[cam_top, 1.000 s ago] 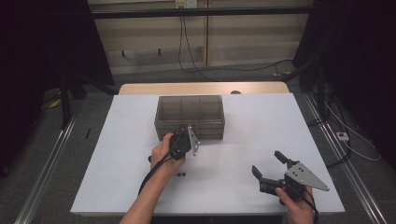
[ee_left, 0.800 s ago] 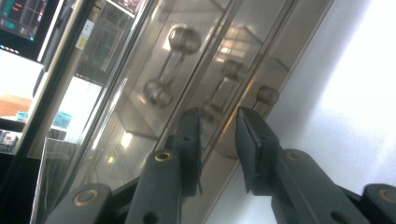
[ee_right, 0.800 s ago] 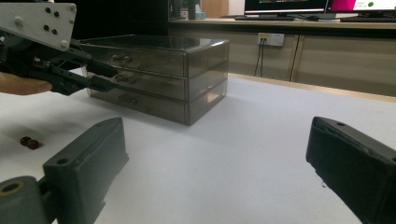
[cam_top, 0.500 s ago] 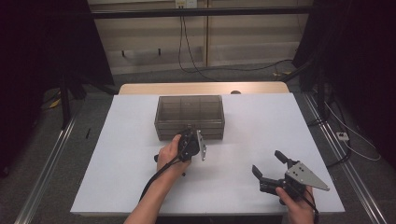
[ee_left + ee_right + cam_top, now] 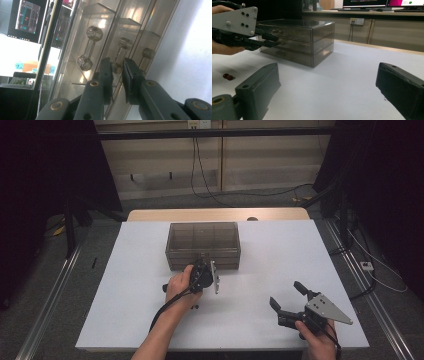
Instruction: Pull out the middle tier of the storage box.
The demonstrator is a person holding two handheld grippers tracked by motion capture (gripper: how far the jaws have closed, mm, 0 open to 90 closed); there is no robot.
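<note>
Right gripper (image 5: 287, 304), near edge of the white table (image 5: 280, 255), person's right side: jaws spread wide apart, nothing between them, bare tabletop ahead in the right gripper view.
Right hand (image 5: 320, 342): wrapped round the gripper's rear, at the bottom edge of the high view.
Left gripper (image 5: 117, 67), mid-table, turned on its side: jaws nearly together with a narrow gap, tips at the front of the drawer unit; they flank the middle drawer's handle (image 5: 119, 53), but whether the pads press it cannot be told.
Left hand (image 5: 179, 284): grips the gripper body, forearm running back to the near edge.
Small dark red objects (image 5: 227, 76): two, touching each other, on the table just beside the left hand; kind unclear.
Drawer unit (image 5: 203, 245): smoked translucent plastic, three stacked drawers, each with a dumbbell-shaped clear handle; stands beyond the left gripper, nothing between it and the tips.
Wooden strip (image 5: 215, 214): along the table's far edge.
Cables (image 5: 210, 180): hanging down the far wall to the floor.
Monitors (image 5: 382, 3): lit, on a bench behind; their writing is too small to read.
</note>
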